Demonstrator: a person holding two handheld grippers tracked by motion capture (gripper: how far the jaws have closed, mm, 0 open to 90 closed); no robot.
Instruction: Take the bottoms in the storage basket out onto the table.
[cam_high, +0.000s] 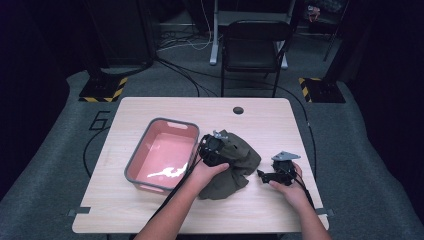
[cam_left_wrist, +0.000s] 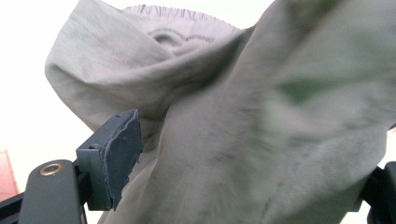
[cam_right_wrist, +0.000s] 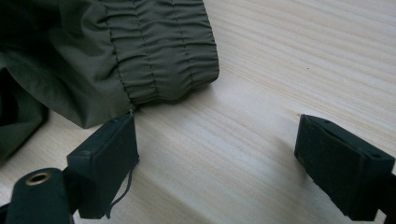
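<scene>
Left hand-held gripper (cam_high: 216, 150) spread wide, crumpled olive-green fabric garment (cam_high: 235, 165) bunched between pads, not pinched. Right hand-held gripper (cam_right_wrist: 219, 154) spread beside ribbed cuff (cam_right_wrist: 163, 51); next, clamp cuff probably.

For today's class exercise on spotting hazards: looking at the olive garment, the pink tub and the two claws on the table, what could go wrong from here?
1. The olive garment fills the left claw, whose jaws stand wide; the cloth could slip out if lifted.
2. The right claw is open over bare table, its left jaw at the elastic cuff; closing now would likely miss it.
3. The pink tub sits close by; dragging cloth might nudge it.
</scene>
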